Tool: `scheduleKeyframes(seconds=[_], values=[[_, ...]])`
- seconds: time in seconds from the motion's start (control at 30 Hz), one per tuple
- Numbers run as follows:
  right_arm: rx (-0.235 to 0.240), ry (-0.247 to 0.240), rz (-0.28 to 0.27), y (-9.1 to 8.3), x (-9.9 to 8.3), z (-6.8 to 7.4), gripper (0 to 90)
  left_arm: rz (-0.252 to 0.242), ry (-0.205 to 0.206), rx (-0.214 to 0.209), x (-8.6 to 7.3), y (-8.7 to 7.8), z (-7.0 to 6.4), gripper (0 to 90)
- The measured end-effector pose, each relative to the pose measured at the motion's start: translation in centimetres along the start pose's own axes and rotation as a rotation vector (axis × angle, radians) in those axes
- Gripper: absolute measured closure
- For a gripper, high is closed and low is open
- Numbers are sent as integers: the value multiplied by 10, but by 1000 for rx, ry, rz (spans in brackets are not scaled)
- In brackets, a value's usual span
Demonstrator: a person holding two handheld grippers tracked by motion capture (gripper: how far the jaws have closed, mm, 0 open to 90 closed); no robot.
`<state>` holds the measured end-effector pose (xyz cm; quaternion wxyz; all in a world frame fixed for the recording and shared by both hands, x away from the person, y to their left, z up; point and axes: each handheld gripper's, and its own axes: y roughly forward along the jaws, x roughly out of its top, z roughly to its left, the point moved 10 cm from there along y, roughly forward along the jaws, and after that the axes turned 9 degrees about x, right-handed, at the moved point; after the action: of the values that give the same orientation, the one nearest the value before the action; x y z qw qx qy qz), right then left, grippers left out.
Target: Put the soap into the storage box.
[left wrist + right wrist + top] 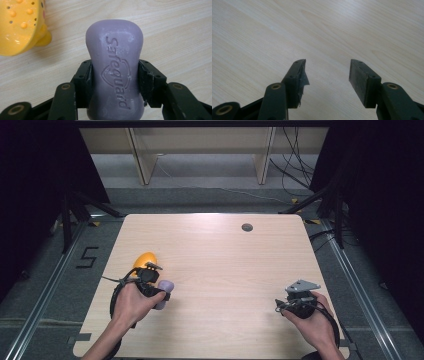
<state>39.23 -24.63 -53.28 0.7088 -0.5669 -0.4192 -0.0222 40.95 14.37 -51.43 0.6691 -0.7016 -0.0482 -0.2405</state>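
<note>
High view: a pale wooden table [215, 270] stands on a grey floor, with dark curtains at both sides and a light wooden frame beyond its far edge. A small dark round cap [247, 227] is set into the tabletop near the far edge, right of centre. Black cables trail over the floor at the far right.

At the left of the table the person's left hand [134, 301] holds the left gripper [159, 290], whose jaws are clamped on a lilac waisted bar of soap [164, 292]. Just beyond that gripper, on its far side, lies a rounded yellow plastic soap dish [145, 259], partly covered by the gripper's body.

From the left gripper view the soap bar [115, 67] stands between the two black jaws, pinched at its narrow waist, with the raised word "Safeguard" and a shield mark on its upper face. The yellow dish [20, 25] shows at the upper left, close to the bar but apart from it; its inside has small holes and raised bumps, and a stubby foot rests on the wood.

Near the right front corner the right hand [312, 322] holds the right gripper [298, 304], with a grey three-cornered plate [302, 285] on top. In the right gripper view its jaws [327, 75] stand wide apart over bare wood, grasping nothing; a torn flap of grey pad hangs off the left jaw's inner face.
</note>
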Motion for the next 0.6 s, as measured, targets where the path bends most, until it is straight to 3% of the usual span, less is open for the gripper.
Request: scheduleKeyframes(seconds=[0.07,0.1,0.33,0.47,0.53,0.57,0.6], values=[[0,1,0,0,0,0,475,-8,19,3,1,-1,4,489],[-1,-2,-1,0,0,0,475,-5,-12,1,0,-2,3,489],[-2,-2,0,0,0,0,475,-13,-11,5,2,-5,11,489],[-6,-24,-2,1,0,-2,475,-15,-34,0,3,-8,14,489],[-1,0,-3,0,0,0,475,-24,-33,3,4,-9,17,489],[-1,0,-3,0,0,0,475,-24,-54,8,4,-9,17,489],[-1,0,-3,0,0,-1,475,-27,-30,12,5,-10,20,489]])
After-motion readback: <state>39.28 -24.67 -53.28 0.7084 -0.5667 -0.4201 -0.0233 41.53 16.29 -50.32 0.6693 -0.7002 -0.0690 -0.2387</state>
